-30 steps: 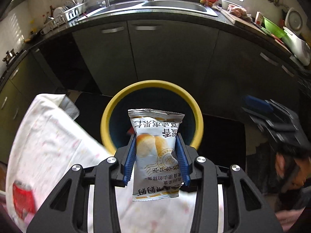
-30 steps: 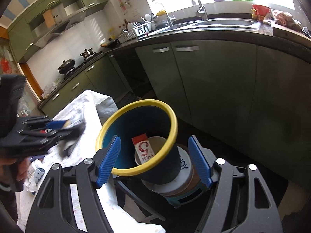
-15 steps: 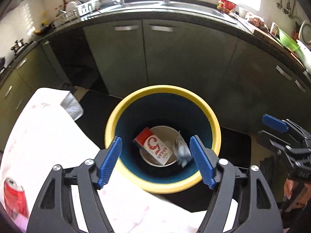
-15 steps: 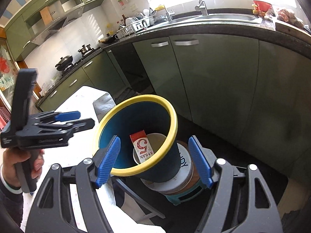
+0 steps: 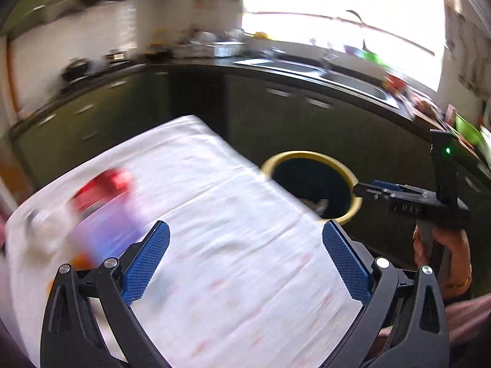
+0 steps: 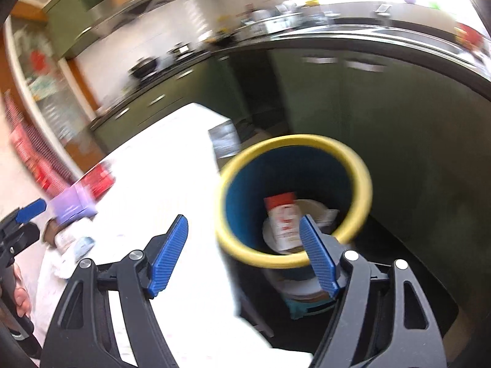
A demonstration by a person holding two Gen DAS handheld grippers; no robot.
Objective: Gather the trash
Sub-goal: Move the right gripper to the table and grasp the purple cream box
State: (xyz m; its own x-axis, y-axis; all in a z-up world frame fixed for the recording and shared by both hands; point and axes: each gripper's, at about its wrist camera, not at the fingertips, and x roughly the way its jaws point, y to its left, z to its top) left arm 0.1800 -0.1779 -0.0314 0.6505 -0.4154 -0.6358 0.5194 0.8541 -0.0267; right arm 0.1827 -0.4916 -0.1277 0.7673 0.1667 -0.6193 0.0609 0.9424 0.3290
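Note:
My left gripper [image 5: 245, 230] hangs over the white tablecloth [image 5: 233, 263], its jaws opening wide with nothing between them. Ahead and to its left lie a blurred red can [image 5: 101, 190] and a purple box [image 5: 104, 233]. The blue bin with a yellow rim [image 6: 294, 141] stands off the table's right edge. Inside it are a red-and-white carton [image 6: 282, 217] and the snack packet [image 6: 328, 214]. My right gripper [image 6: 242, 236] is open and empty, low in front of the bin's near rim. The left gripper [image 6: 21, 224] shows at that view's far left.
Dark green kitchen cabinets [image 6: 383, 116] and a counter with a sink [image 5: 343, 76] run behind the bin. White crumpled bits [image 6: 70, 245] lie near the purple box [image 6: 72, 207]. A hand [image 5: 442, 245] holds the right gripper [image 5: 368, 188] beside the bin [image 5: 310, 184].
The left gripper let go of the snack packet, which fell into the bin, then swung left over the table with its jaws spreading. The right gripper also turned left.

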